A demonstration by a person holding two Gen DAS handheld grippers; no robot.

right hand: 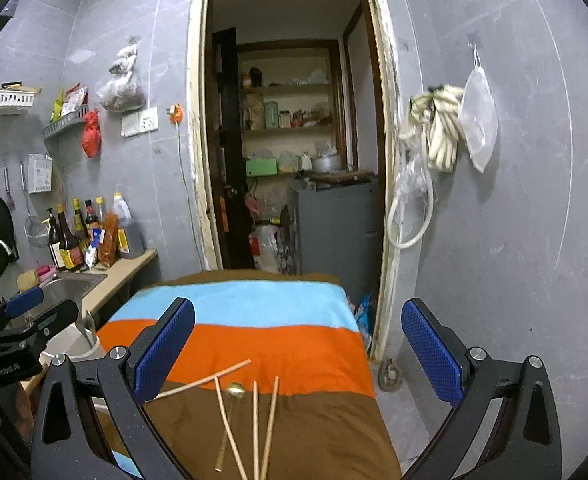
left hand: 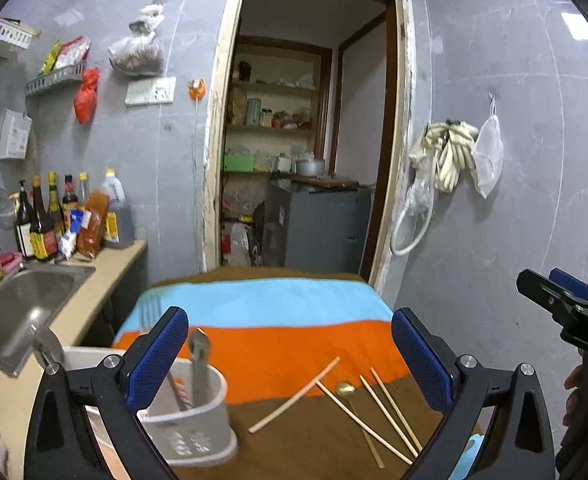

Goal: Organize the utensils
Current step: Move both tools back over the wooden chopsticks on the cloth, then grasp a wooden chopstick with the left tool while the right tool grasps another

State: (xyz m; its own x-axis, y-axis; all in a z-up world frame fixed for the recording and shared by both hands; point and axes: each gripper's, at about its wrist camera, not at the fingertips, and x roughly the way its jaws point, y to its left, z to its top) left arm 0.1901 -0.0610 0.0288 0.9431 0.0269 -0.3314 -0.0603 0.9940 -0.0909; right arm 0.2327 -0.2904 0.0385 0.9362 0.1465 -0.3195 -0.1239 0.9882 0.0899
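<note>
A white utensil holder [left hand: 192,420] stands at the near left of the striped cloth [left hand: 262,340], with metal utensils [left hand: 198,364] upright inside. Several wooden chopsticks [left hand: 390,412] and a gold spoon [left hand: 346,390] lie loose on the brown stripe; they also show in the right wrist view, chopsticks [right hand: 268,424] and spoon [right hand: 234,392]. My left gripper [left hand: 290,356] is open and empty above the cloth, its left finger beside the holder. My right gripper [right hand: 298,348] is open and empty above the chopsticks. The holder is hidden in the right wrist view.
A steel sink [left hand: 18,316] and counter with sauce bottles [left hand: 50,220] lie to the left. A white container [right hand: 74,344] sits beside the table. A doorway [left hand: 306,152] opens behind the table. Gloves and a hose [left hand: 442,160] hang on the right wall.
</note>
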